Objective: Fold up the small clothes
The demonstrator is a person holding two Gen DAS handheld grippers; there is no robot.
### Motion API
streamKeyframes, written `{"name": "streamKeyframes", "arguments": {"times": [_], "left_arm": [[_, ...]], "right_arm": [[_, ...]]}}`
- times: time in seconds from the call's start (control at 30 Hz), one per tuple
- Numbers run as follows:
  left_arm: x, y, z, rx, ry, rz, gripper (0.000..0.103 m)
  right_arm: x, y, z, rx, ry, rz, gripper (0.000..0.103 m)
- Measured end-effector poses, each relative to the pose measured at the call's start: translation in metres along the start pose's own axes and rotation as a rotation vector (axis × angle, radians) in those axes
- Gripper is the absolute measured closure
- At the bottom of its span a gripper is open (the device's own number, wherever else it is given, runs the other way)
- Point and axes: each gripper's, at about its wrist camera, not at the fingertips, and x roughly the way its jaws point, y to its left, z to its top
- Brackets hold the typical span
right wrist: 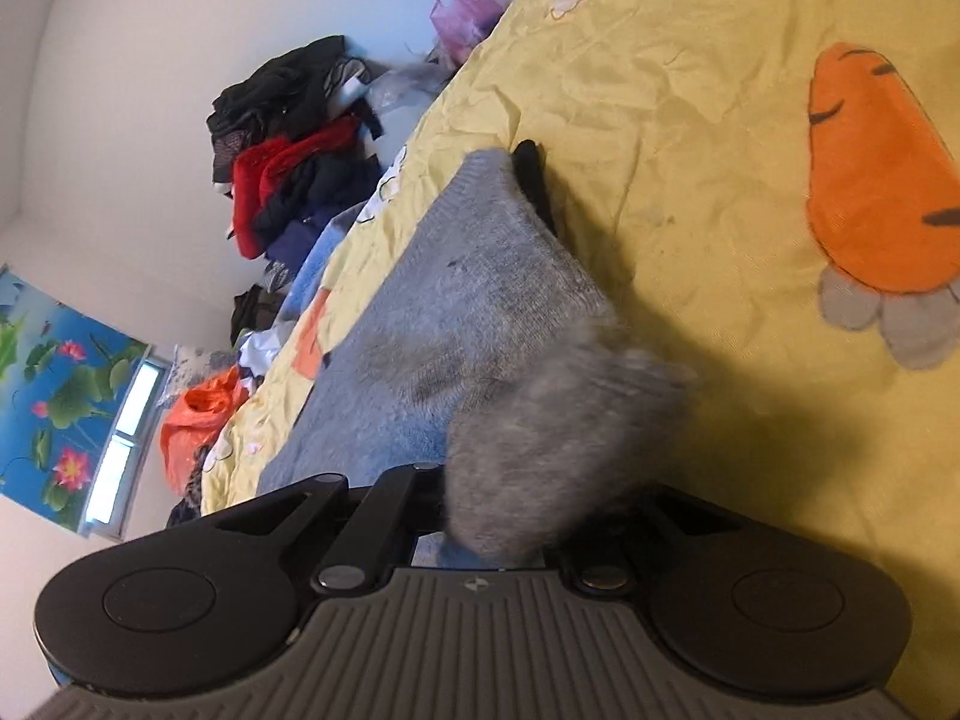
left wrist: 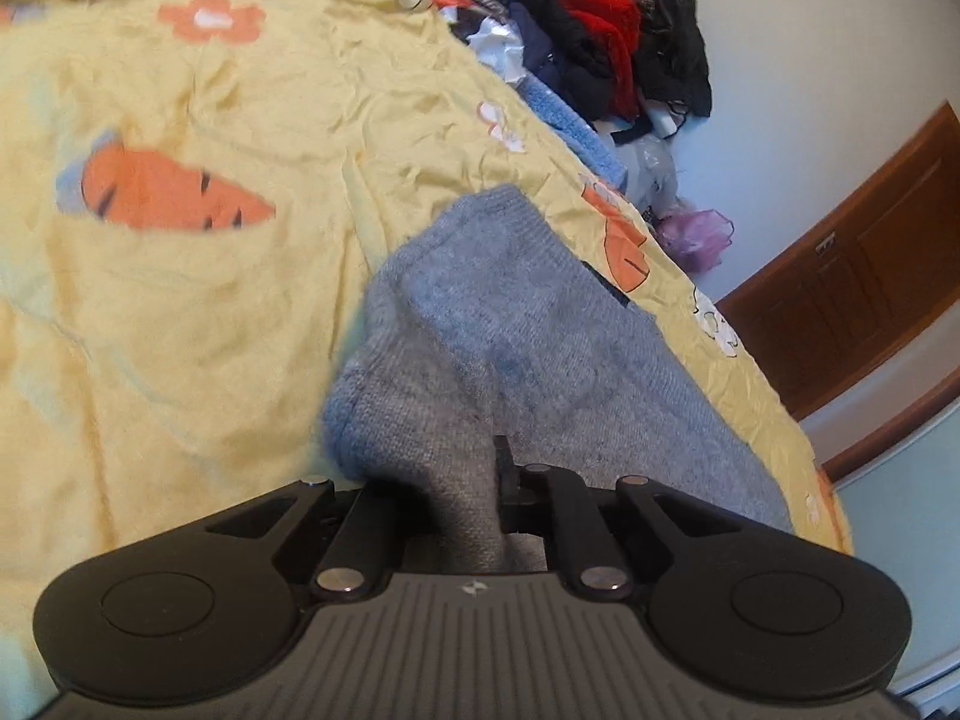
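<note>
A grey knitted garment (left wrist: 510, 324) lies near the right edge of a yellow bed sheet (left wrist: 210, 300) printed with carrots. My left gripper (left wrist: 462, 480) is shut on a raised fold of the garment, and the cloth hides its fingertips. In the right wrist view the same grey garment (right wrist: 480, 300) stretches away from me. My right gripper (right wrist: 498, 516) is shut on a bunched corner of it, lifted off the sheet (right wrist: 690, 120). The other gripper's black finger (right wrist: 534, 174) shows at the garment's far end.
A pile of red, black and navy clothes (left wrist: 600, 42) lies on the floor beyond the bed edge, seen also in the right wrist view (right wrist: 288, 150). A purple bag (left wrist: 696, 234), an orange bag (right wrist: 198, 414) and a brown wooden door (left wrist: 858, 276) are nearby.
</note>
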Motion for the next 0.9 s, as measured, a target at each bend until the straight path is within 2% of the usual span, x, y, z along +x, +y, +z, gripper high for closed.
{"name": "streamKeyframes", "arguments": {"times": [0.13, 0.3, 0.37, 0.47, 0.57, 0.6, 0.63, 0.67, 0.7, 0.73, 0.77, 0.8, 0.83, 0.87, 0.9], "left_arm": [[-0.034, 0.000, 0.004, 0.090, -0.031, -0.029, 0.097], [-0.094, 0.017, 0.005, 0.106, -0.018, -0.119, 0.098], [-0.121, 0.032, -0.004, 0.104, 0.011, -0.149, 0.098], [-0.151, 0.054, -0.027, 0.186, 0.064, -0.118, 0.097], [-0.160, 0.084, -0.048, 0.265, 0.153, -0.075, 0.095], [-0.161, 0.089, -0.052, 0.306, 0.181, -0.052, 0.093], [-0.162, 0.091, -0.054, 0.357, 0.208, -0.028, 0.091], [-0.164, 0.092, -0.053, 0.418, 0.234, -0.018, 0.084], [-0.168, 0.093, -0.048, 0.469, 0.243, -0.010, 0.076], [-0.174, 0.092, -0.041, 0.512, 0.221, 0.011, 0.073], [-0.181, 0.089, -0.031, 0.548, 0.165, 0.039, 0.070], [-0.189, 0.085, -0.019, 0.575, 0.094, 0.055, 0.056], [-0.193, 0.080, -0.007, 0.592, 0.020, 0.062, 0.042], [-0.193, 0.074, 0.006, 0.594, -0.061, 0.067, 0.014], [-0.192, 0.067, 0.016, 0.592, -0.142, 0.061, 0.006]], "right_arm": [[-0.018, 0.000, 0.002, 0.028, 0.003, 0.078, 0.093], [-0.060, 0.004, -0.005, 0.025, 0.061, 0.199, 0.093], [-0.081, 0.003, -0.016, 0.020, 0.093, 0.233, 0.093], [-0.117, -0.007, -0.038, 0.039, 0.148, 0.260, 0.092], [-0.147, -0.026, -0.065, 0.073, 0.193, 0.232, 0.092], [-0.154, -0.032, -0.074, 0.078, 0.211, 0.217, 0.091], [-0.158, -0.034, -0.082, 0.045, 0.234, 0.187, 0.085], [-0.162, -0.034, -0.088, -0.006, 0.252, 0.125, 0.079], [-0.166, -0.034, -0.089, -0.053, 0.259, 0.045, 0.068], [-0.172, -0.035, -0.086, -0.071, 0.246, 0.052, 0.056], [-0.180, -0.034, -0.078, -0.078, 0.221, 0.046, 0.046], [-0.187, -0.030, -0.067, -0.103, 0.177, 0.026, 0.028], [-0.195, -0.025, -0.054, -0.147, 0.114, 0.007, 0.022], [-0.199, -0.018, -0.041, -0.199, 0.050, -0.002, 0.022], [-0.199, -0.009, -0.028, -0.249, 0.005, -0.012, 0.022]]}}
